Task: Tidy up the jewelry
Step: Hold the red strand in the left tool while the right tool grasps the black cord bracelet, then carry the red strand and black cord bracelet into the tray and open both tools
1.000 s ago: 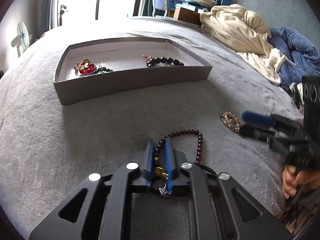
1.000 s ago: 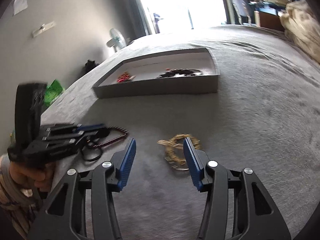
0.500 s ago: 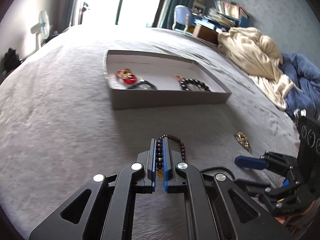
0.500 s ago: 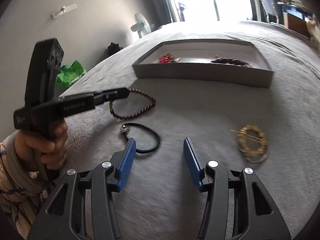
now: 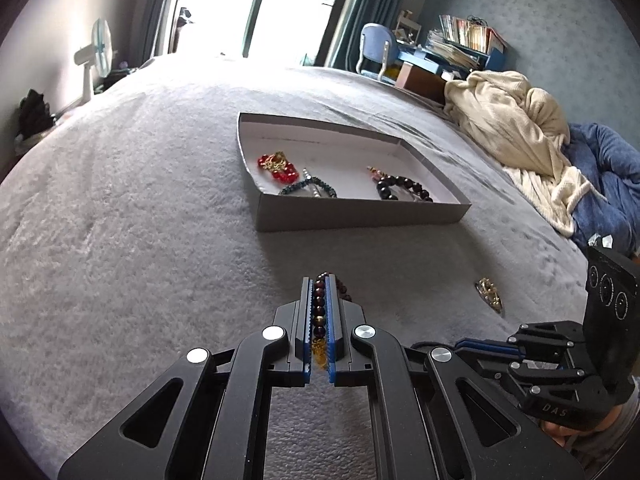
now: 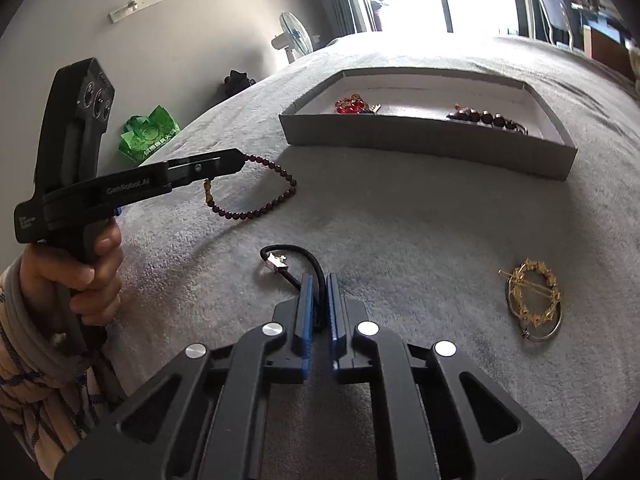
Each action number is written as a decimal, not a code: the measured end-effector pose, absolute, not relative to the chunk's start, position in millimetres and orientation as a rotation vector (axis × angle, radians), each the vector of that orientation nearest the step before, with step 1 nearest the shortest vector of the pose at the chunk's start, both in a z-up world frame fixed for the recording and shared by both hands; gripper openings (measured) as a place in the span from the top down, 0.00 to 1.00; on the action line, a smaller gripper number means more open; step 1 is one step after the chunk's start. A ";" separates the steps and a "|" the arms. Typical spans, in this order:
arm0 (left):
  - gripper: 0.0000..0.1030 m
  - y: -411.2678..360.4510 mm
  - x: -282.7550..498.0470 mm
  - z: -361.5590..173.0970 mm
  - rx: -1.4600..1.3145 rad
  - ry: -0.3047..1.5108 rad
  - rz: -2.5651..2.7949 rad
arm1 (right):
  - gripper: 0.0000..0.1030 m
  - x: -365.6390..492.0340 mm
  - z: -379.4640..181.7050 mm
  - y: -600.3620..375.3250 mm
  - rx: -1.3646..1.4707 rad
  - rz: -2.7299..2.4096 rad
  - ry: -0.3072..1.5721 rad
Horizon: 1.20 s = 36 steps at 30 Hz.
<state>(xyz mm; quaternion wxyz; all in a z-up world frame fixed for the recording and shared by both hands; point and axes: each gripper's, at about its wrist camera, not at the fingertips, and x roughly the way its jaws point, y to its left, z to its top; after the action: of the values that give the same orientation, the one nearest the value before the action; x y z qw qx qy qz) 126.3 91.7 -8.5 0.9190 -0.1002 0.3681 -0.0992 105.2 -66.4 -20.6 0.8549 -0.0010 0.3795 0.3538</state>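
My left gripper point(image 5: 319, 280) is shut on a dark red bead bracelet point(image 5: 319, 304) and holds it above the grey bed cover; the bracelet point(image 6: 256, 196) hangs from it in the right wrist view. My right gripper point(image 6: 319, 278) is shut on a black cord bracelet point(image 6: 296, 264) with a small metal charm, low on the cover. A gold brooch with a ring point(image 6: 534, 300) lies to its right, and it also shows in the left wrist view point(image 5: 489, 292). The grey box point(image 5: 360, 214) ahead holds a red-and-gold piece point(image 5: 278, 166), a teal bead strand point(image 5: 310, 188) and a black bead bracelet point(image 5: 402, 188).
A cream blanket point(image 5: 516, 128) and blue bedding point(image 5: 604, 176) are piled at the right of the bed. A fan point(image 5: 98, 56) stands at the far left. A green bag point(image 6: 150, 136) lies on the floor by the wall.
My right gripper has swung left from the gold brooch to the black cord bracelet and shut on it. My left gripper has lifted the dark red bracelet and turned toward the box.
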 end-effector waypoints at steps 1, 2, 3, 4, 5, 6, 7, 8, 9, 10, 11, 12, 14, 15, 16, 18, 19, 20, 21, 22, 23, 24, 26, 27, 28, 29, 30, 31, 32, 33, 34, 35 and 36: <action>0.94 92.0 126.5 -7.9 -0.207 0.755 -0.204 | 0.97 105.1 -18.4 -68.0 0.002 0.744 0.791; 0.94 92.0 127.0 -7.0 -0.207 0.753 -0.204 | 0.97 105.5 -15.3 -70.1 0.009 0.743 0.783; 0.94 92.1 126.9 -6.5 -0.206 0.752 -0.203 | 0.97 106.1 -12.5 -72.2 0.015 0.741 0.774; 0.94 92.0 127.2 -6.0 -0.205 0.751 -0.204 | 0.97 107.9 -10.3 -73.4 0.020 0.740 0.769; 0.94 92.3 126.9 -5.7 -0.203 0.750 -0.205 | 0.97 109.0 -7.5 -75.9 0.027 0.739 0.763; 0.94 92.8 126.9 -5.5 -0.201 0.749 -0.205 | 0.97 110.6 -5.5 -77.0 0.030 0.736 0.761; 0.94 92.8 127.1 -5.1 -0.199 0.748 -0.206 | 0.97 111.3 -3.8 -78.1 0.029 0.732 0.756; 0.94 92.6 127.3 -4.6 -0.197 0.747 -0.206 | 0.97 111.5 -1.8 -79.5 0.028 0.729 0.747; 0.94 92.4 127.5 -4.3 -0.200 0.747 -0.207 | 0.97 111.7 -0.4 -79.7 0.028 0.727 0.744; 0.94 91.9 127.9 -3.6 -0.198 0.746 -0.208 | 0.97 111.7 1.7 -81.5 0.030 0.725 0.737; 0.94 91.3 128.2 -2.4 -0.196 0.744 -0.209 | 0.97 112.4 4.0 -83.1 0.034 0.723 0.730; 0.94 91.1 128.6 -1.1 -0.194 0.742 -0.210 | 0.97 113.3 5.9 -84.5 0.037 0.721 0.724; 0.94 89.7 129.1 2.8 -0.185 0.736 -0.213 | 0.97 115.6 10.0 -87.3 0.043 0.716 0.714; 0.94 88.0 129.7 6.1 -0.176 0.730 -0.216 | 0.97 116.5 12.3 -87.9 0.045 0.714 0.710; 0.94 86.3 130.1 9.1 -0.168 0.725 -0.218 | 0.97 117.7 14.2 -88.6 0.046 0.711 0.705; 0.94 83.3 131.1 15.4 -0.154 0.713 -0.222 | 0.97 120.9 18.6 -90.8 0.048 0.705 0.694; 0.94 82.6 131.5 18.1 -0.149 0.709 -0.223 | 0.97 122.7 20.9 -92.0 0.050 0.702 0.689; 0.94 82.1 131.6 20.1 -0.147 0.706 -0.225 | 0.97 124.6 23.4 -93.3 0.052 0.697 0.683; 0.94 80.3 132.7 24.1 -0.140 0.700 -0.226 | 0.97 126.3 25.8 -94.7 0.055 0.693 0.678; 0.94 79.8 133.2 26.3 -0.135 0.697 -0.226 | 0.97 127.8 27.2 -95.8 0.057 0.691 0.674; 0.94 78.7 133.6 29.1 -0.131 0.692 -0.227 | 0.97 130.0 29.9 -97.8 0.060 0.685 0.667; 0.94 77.6 134.1 31.7 -0.129 0.688 -0.228 | 0.97 131.1 32.2 -98.8 0.062 0.682 0.663; 0.94 76.7 135.6 36.0 -0.126 0.682 -0.229 | 0.97 134.6 36.6 -101.7 0.065 0.676 0.654; 0.94 76.6 135.7 38.1 -0.124 0.679 -0.231 | 0.97 136.4 38.3 -102.6 0.066 0.674 0.651; 0.94 75.7 136.8 40.5 -0.122 0.676 -0.234 | 0.97 138.5 40.3 -103.5 0.067 0.671 0.648; 0.94 75.3 137.7 42.6 -0.119 0.673 -0.237 | 0.97 141.2 42.8 -104.8 0.068 0.668 0.644; 0.94 73.8 139.2 45.2 -0.111 0.670 -0.238 | 0.97 142.6 44.5 -105.6 0.068 0.666 0.640; 0.94 72.6 140.7 47.7 -0.105 0.667 -0.239 | 0.97 145.3 47.5 -106.8 0.068 0.662 0.634; 0.94 71.5 142.2 49.9 -0.100 0.665 -0.239 | 0.97 147.3 49.6 -107.5 0.068 0.660 0.629; 0.94 70.8 144.4 52.8 -0.095 0.662 -0.242 | 0.97 151.0 53.9 -109.2 0.069 0.656 0.621; 0.94 69.2 146.6 54.9 -0.091 0.660 -0.244 | 0.97 153.9 57.1 -110.6 0.070 0.654 0.614; 0.94 68.2 149.3 57.0 -0.087 0.659 -0.247 | 0.97 157.4 60.8 -112.3 0.071 0.651 0.607; 0.94 66.3 153.3 59.7 -0.082 0.659 -0.249 | 0.97 160.3 63.1 -113.9 0.072 0.648 0.602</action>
<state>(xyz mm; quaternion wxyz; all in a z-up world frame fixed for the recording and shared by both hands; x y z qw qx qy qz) 153.3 66.3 59.7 0.9378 -0.0402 0.3226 -0.1218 160.3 -113.9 63.1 0.9032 0.0349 0.2911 0.3136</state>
